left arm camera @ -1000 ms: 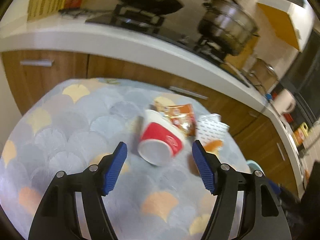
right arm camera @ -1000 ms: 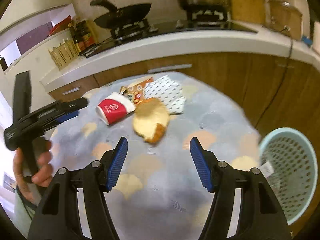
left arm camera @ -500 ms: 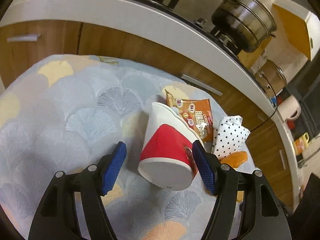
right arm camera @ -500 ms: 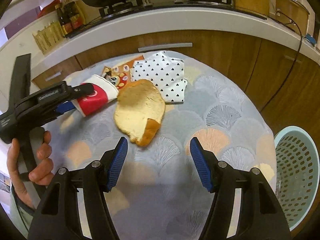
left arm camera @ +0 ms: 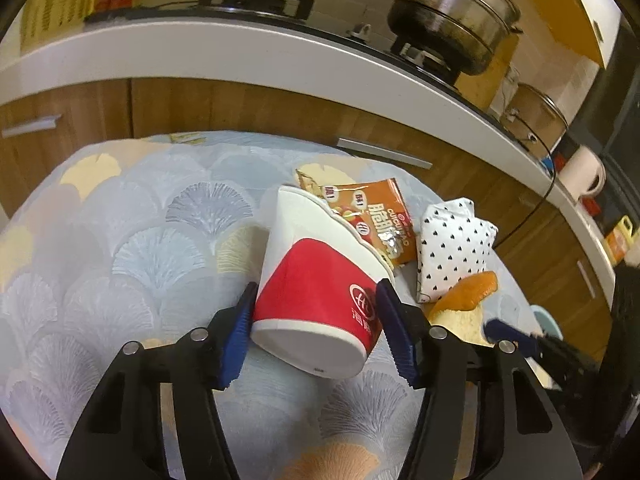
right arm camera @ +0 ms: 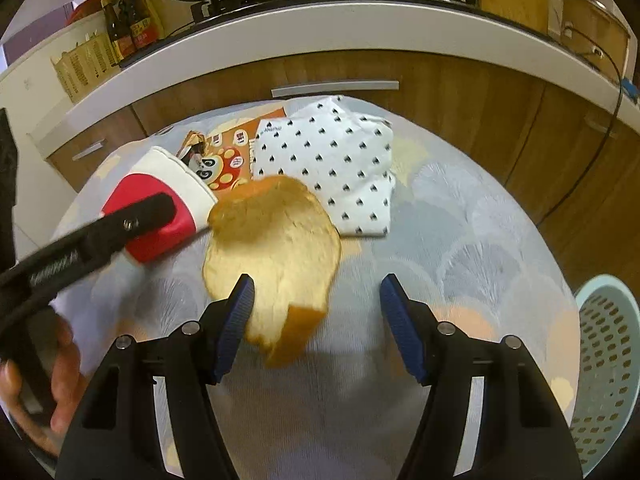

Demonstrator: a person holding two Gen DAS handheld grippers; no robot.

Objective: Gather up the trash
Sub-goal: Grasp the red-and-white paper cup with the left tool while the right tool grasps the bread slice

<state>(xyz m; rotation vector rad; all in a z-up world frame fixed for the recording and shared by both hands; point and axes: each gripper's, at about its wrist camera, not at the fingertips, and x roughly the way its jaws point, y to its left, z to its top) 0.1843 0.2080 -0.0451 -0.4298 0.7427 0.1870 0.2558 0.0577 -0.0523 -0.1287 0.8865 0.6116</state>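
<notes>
A red and white paper cup (left arm camera: 316,280) lies on its side on the patterned tablecloth (left arm camera: 120,240). My left gripper (left arm camera: 314,312) straddles its base; the jaws are closing and both blue pads touch the cup's sides. The right wrist view shows one left gripper finger (right arm camera: 136,216) lying across the cup (right arm camera: 168,176). A slice of bread (right arm camera: 276,248) lies just beyond my right gripper (right arm camera: 316,300), which is open, its left pad close to the crust. An orange snack wrapper (left arm camera: 376,216) and a white dotted packet (left arm camera: 452,248) lie behind the cup.
A pale blue perforated basket (right arm camera: 608,360) stands beyond the table's right edge. Wooden cabinets and a white counter (right arm camera: 360,20) with a stove, a pan and pots run behind the table. A hand (right arm camera: 36,380) holds the left gripper at the lower left.
The left gripper came forward and down around the cup and its jaws narrowed onto it. The right gripper moved forward and down until the bread lay just ahead of its fingertips.
</notes>
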